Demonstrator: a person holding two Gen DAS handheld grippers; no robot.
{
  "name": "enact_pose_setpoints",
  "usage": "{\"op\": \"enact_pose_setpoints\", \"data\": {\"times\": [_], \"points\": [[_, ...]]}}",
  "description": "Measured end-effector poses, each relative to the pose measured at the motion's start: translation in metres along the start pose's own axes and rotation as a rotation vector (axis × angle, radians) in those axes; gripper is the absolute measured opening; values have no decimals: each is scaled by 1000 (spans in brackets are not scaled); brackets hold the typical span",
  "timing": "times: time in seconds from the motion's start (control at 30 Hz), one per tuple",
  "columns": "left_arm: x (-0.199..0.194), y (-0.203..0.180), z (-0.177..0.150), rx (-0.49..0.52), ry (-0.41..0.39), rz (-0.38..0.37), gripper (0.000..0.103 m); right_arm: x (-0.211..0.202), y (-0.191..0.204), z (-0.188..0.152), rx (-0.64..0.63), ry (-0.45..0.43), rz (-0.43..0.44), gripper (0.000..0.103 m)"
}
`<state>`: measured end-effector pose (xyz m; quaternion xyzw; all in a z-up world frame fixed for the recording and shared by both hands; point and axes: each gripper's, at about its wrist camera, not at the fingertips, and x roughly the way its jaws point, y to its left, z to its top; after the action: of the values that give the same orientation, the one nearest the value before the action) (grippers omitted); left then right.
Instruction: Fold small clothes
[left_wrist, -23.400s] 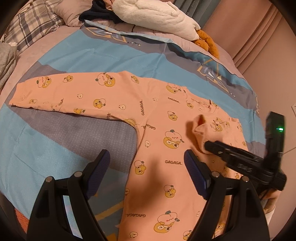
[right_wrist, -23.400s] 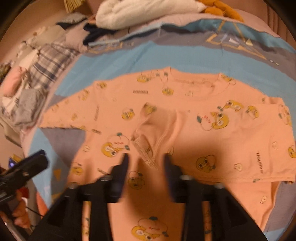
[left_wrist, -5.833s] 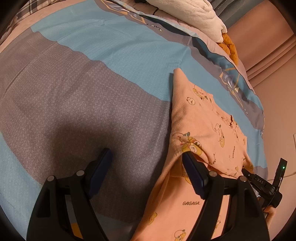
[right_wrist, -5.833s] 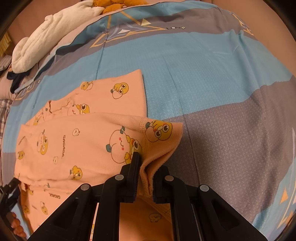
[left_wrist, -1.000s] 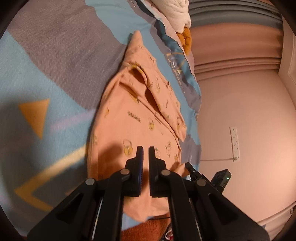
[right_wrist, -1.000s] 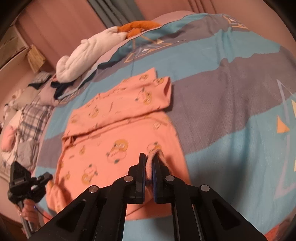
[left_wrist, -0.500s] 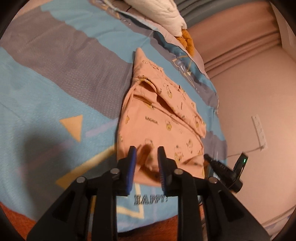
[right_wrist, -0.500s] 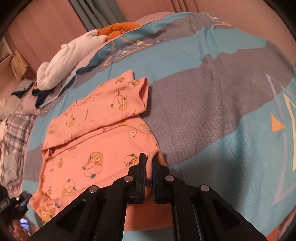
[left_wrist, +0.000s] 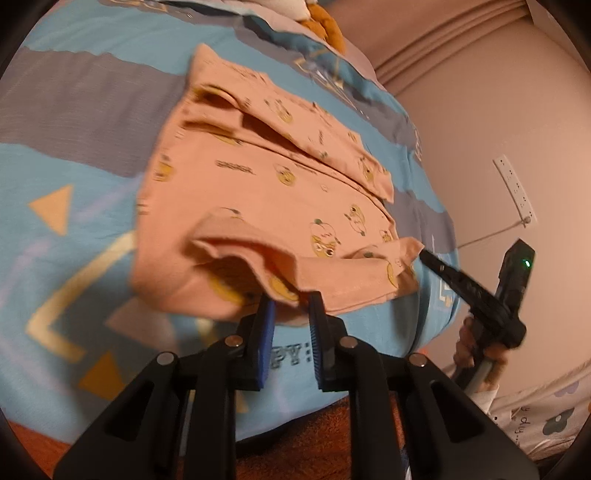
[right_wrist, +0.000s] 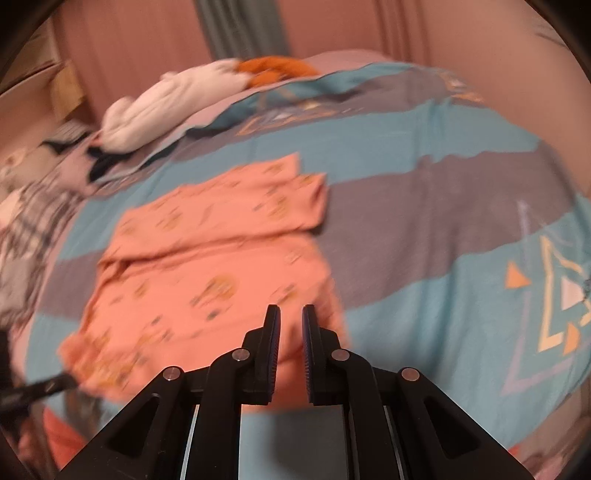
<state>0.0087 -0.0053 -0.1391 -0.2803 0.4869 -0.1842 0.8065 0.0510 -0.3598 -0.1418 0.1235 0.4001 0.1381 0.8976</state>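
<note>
Both grippers hold the pyjama top (left_wrist: 258, 184) hem narrowly, left gripper (left_wrist: 291, 306) closing on its corner, right gripper (left_wrist: 424, 254) pinching its corner, so the flap could slip and flop crooked on the bedspread (left_wrist: 74, 110).

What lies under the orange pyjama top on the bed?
The blue and grey bedcover shows all around the orange pyjama top, so it lies on that. Anything else beneath the folded cloth is hidden.

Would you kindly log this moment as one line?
left claw: just closing on pink top hem | right claw: pinching hem | hem lifted off bedspread
</note>
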Motion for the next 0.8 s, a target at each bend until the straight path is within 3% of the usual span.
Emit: {"op": "enact_pose_setpoints", "data": {"times": [0.13,0.3,0.6,0.8], "points": [[12,1,11,-25,0,-9,16,10,11,-17,-51,86,93,9],[22,4,30,-41,-12,3,16,31,14,-22,-82,146,39,9],[40,20,56,-81,-33,42,16,56,12,4,-65,133,110,9],[12,20,70,-63,-112,59,23,53,11,27,-47,69,103,9]]}}
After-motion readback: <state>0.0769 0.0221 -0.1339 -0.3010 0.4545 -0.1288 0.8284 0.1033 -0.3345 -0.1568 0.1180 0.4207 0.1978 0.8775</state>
